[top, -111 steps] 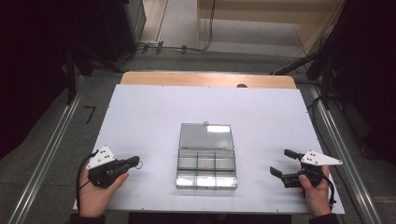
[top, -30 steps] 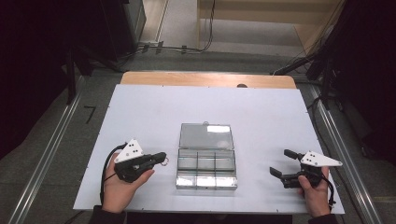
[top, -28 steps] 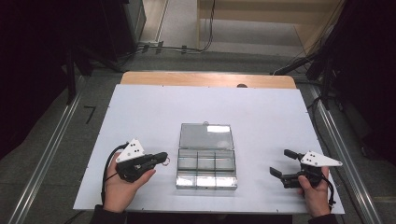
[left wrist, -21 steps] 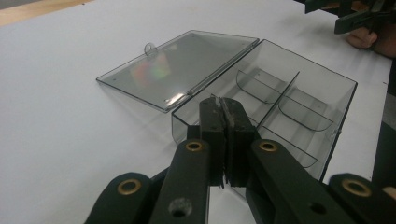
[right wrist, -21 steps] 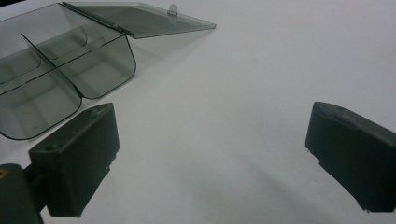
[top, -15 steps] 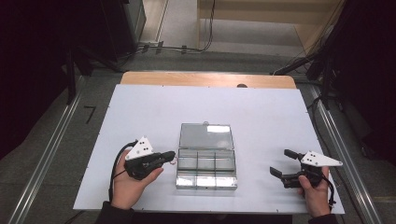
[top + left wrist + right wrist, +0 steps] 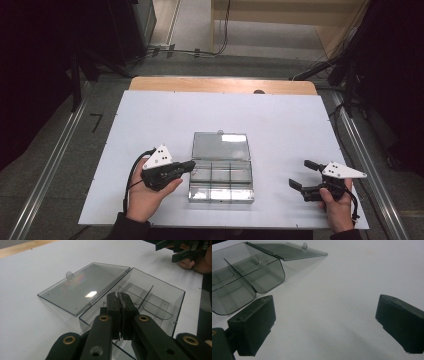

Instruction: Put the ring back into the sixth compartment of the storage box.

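Left gripper (image 7: 186,165) moved right, closed jaws over open clear box (image 7: 221,172) edge

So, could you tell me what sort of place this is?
Probably a lab recording station: a white table bearing one clear compartment box, floor cables behind, and handheld left gripper and right gripper.

On the table (image 7: 150,110), near the middle toward the near edge: a compartment box (image 7: 220,180), its lid (image 7: 221,146) laid flat behind it on the far side. Left of the box, tips at its left wall: the left gripper (image 7: 189,164). Well to the right, apart from the box, near the table's right edge: the right gripper (image 7: 301,174).
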Tool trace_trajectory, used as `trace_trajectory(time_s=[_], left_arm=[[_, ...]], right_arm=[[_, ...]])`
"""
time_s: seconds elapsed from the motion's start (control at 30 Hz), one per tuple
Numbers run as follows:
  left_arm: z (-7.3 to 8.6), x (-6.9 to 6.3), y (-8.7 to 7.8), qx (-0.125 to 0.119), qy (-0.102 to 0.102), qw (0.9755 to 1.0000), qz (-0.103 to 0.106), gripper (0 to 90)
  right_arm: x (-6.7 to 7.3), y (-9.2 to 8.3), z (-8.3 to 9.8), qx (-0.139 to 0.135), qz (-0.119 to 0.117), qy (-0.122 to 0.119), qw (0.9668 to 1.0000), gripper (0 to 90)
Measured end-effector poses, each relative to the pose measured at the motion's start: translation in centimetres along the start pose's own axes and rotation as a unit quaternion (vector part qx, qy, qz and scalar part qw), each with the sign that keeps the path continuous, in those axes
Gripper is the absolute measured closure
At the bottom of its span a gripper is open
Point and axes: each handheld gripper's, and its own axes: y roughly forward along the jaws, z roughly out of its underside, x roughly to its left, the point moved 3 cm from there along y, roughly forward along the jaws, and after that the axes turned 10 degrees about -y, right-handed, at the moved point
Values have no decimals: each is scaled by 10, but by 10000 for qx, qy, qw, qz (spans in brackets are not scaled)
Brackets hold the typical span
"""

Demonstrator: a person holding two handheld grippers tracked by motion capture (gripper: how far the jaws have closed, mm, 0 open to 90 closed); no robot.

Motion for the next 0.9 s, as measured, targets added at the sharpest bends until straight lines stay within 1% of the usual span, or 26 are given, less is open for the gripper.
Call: trace_trajectory(time_s=[0.3, 0.5, 0.6, 0.67, 0.73, 0.9], left_arm=[[-3, -5, 7, 21, 54, 9999, 84, 883], [-3, -9, 15, 85, 98, 9998, 144, 883], [-4, -10, 18, 103, 98, 9997, 184, 883], [-4, -11, 21, 90, 59, 9997, 235, 883], [-4, -13, 23, 115, 104, 9996, 246, 883], [-4, -15, 26, 130, 133, 9994, 279, 883]], right_arm=[[0, 0, 0, -6, 5, -4, 10000, 14], [0, 0, 0, -12, -3, -3, 10000, 14], [0, 0, 0, -11, -6, -1, 10000, 14], [0, 0, 0, -4, -6, -3, 10000, 14], [0, 0, 0, -6, -9, -3, 10000, 14], [0, 0, 0, -4, -4, 1, 10000, 14]])
